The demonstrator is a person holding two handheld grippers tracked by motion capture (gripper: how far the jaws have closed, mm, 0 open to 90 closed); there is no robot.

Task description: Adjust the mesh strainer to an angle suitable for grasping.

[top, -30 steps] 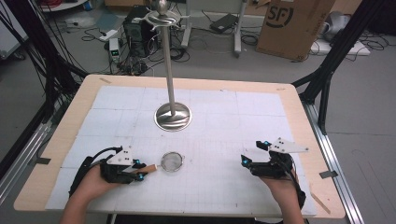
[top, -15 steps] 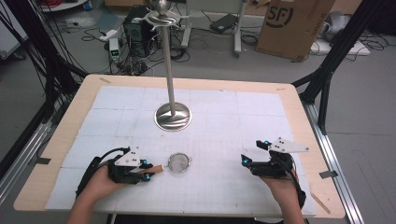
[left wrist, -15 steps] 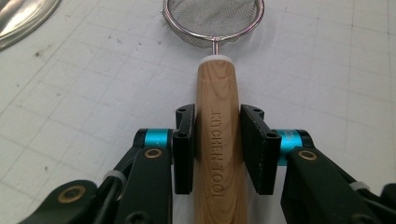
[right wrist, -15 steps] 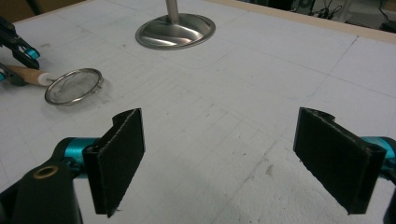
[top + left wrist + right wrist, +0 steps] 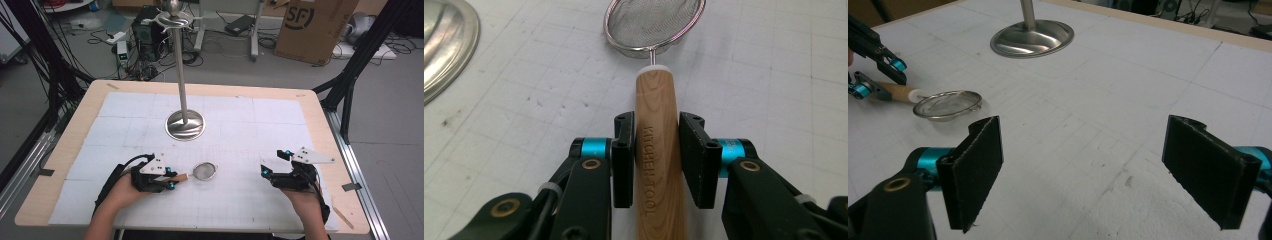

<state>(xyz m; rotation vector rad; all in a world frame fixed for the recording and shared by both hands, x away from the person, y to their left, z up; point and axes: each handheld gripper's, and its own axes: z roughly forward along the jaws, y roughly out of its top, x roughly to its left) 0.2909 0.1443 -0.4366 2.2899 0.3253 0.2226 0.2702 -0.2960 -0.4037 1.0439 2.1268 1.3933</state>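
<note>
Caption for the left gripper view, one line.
Left tool straddles the strainer's wooden handle, mesh bowl ahead on the gridded table.

- a tall metal stand (image 5: 183, 75) with a round shiny base (image 5: 185, 125) is upright on the far middle of the table.
- the table (image 5: 305, 102) has a wooden rim and a white gridded mat (image 5: 280, 125) on top.
- a cardboard box (image 5: 312, 27) stands on the floor behind.
- cables (image 5: 97, 37) and 1 power strip (image 5: 121, 50) lie on the grey floor.
</note>
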